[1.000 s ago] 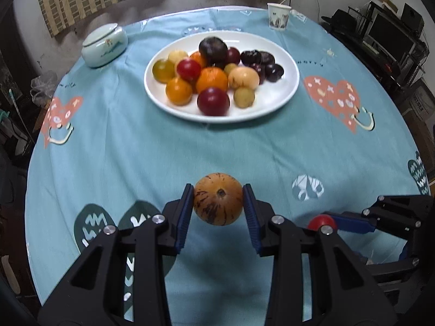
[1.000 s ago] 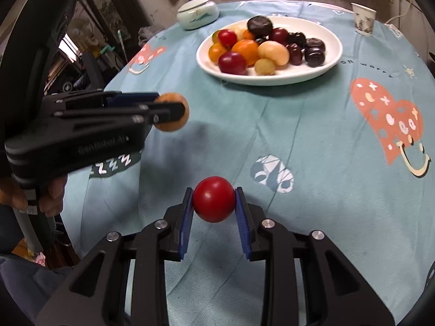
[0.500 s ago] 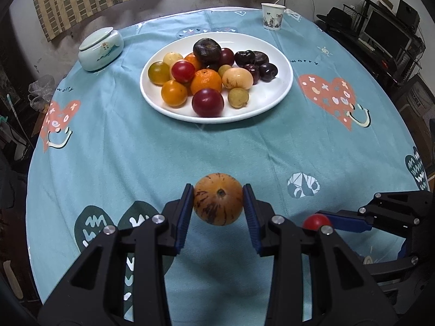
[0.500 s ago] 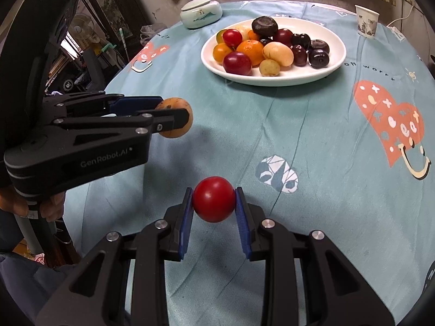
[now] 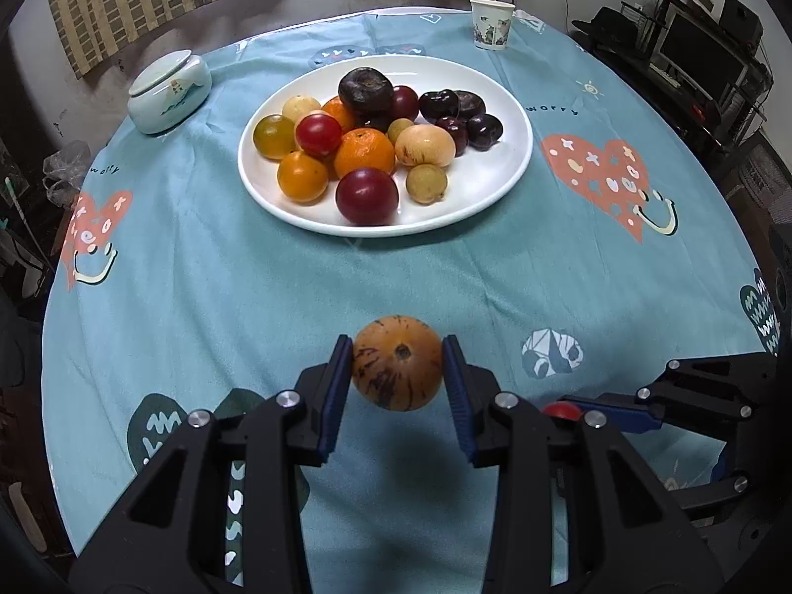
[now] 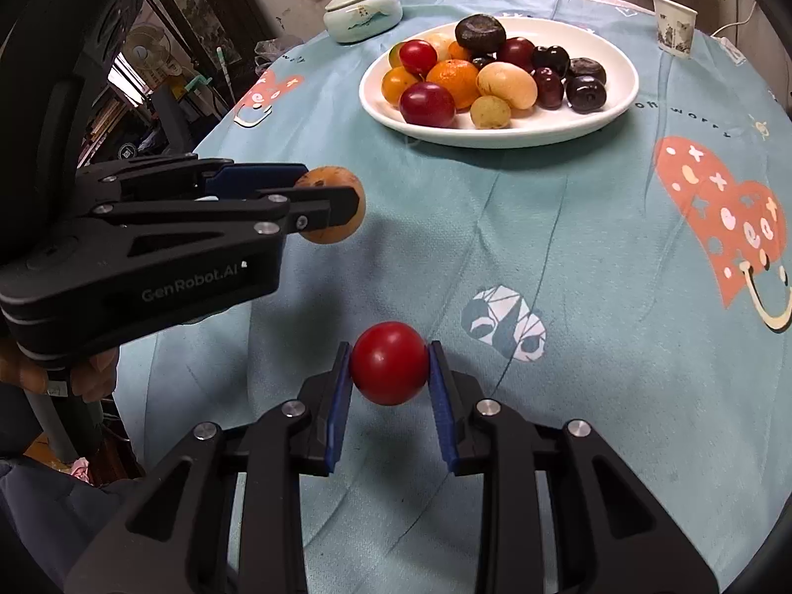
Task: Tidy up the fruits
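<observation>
A round table (image 5: 208, 272) in a teal cloth carries a white plate (image 5: 500, 173) at its far middle, heaped with fruit, likely the gathering spot. Near the front edge, held above the cloth, the left gripper (image 5: 397, 380) grasps a streaked orange fruit (image 5: 397, 369). Just right of it, the right gripper (image 6: 389, 372) clamps a red tomato (image 6: 389, 362), both seemingly bound for the plate.

Bare tablecloth (image 5: 317, 287) lies open up to the fruit-crowded plate (image 5: 500, 183).
</observation>
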Action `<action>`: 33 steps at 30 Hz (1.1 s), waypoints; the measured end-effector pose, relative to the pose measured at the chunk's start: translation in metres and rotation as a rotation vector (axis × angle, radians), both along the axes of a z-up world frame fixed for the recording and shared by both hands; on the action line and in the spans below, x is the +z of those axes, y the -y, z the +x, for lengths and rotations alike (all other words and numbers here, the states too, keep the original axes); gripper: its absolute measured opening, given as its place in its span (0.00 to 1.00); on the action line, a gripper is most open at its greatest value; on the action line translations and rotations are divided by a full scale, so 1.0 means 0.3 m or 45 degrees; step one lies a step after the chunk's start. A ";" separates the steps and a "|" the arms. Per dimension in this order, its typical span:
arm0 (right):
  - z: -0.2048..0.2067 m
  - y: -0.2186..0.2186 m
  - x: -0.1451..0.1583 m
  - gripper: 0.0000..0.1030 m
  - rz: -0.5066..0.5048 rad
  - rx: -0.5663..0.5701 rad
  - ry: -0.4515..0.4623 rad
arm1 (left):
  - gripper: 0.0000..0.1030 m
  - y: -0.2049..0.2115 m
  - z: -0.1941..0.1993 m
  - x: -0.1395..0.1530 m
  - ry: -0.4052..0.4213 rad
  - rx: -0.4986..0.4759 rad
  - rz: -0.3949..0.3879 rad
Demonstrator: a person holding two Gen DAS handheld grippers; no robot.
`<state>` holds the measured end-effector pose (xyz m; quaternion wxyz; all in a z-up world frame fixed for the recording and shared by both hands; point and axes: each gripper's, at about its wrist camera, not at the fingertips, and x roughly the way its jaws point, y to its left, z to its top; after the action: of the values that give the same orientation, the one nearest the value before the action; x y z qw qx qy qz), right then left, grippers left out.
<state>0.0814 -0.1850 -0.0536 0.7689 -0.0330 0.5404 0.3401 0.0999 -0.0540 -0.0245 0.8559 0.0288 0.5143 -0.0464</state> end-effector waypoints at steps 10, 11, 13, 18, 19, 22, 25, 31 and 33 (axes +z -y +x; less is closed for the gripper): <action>0.053 0.014 0.021 0.30 0.025 -0.005 0.008 | 0.36 0.007 0.059 0.024 0.017 -0.018 -0.020; 0.060 0.017 0.029 0.30 0.030 -0.011 0.016 | 0.36 0.004 0.065 0.027 0.021 -0.018 -0.021; 0.076 0.024 0.044 0.30 0.038 -0.021 0.030 | 0.36 0.000 0.078 0.037 0.031 -0.013 -0.030; 0.123 0.052 0.083 0.30 0.058 -0.054 0.063 | 0.36 -0.004 0.098 0.052 0.041 -0.008 -0.039; 0.130 0.056 0.087 0.30 0.062 -0.057 0.063 | 0.36 -0.004 0.100 0.051 0.039 -0.008 -0.040; 0.138 0.056 0.078 0.30 0.054 -0.050 0.053 | 0.36 -0.001 0.105 0.045 0.029 -0.009 -0.042; 0.146 0.042 0.073 0.29 0.035 -0.033 0.057 | 0.36 -0.007 0.125 0.047 0.029 -0.010 -0.036; 0.308 0.044 0.203 0.29 0.047 -0.088 0.238 | 0.36 -0.043 0.284 0.146 0.140 0.034 -0.044; 0.387 0.043 0.229 0.29 0.043 -0.132 0.284 | 0.36 -0.047 0.352 0.165 0.168 0.052 -0.043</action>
<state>0.1976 -0.1979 0.0151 0.8413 -0.0297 0.4465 0.3033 0.2055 -0.0399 0.0250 0.8890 0.0067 0.4564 -0.0357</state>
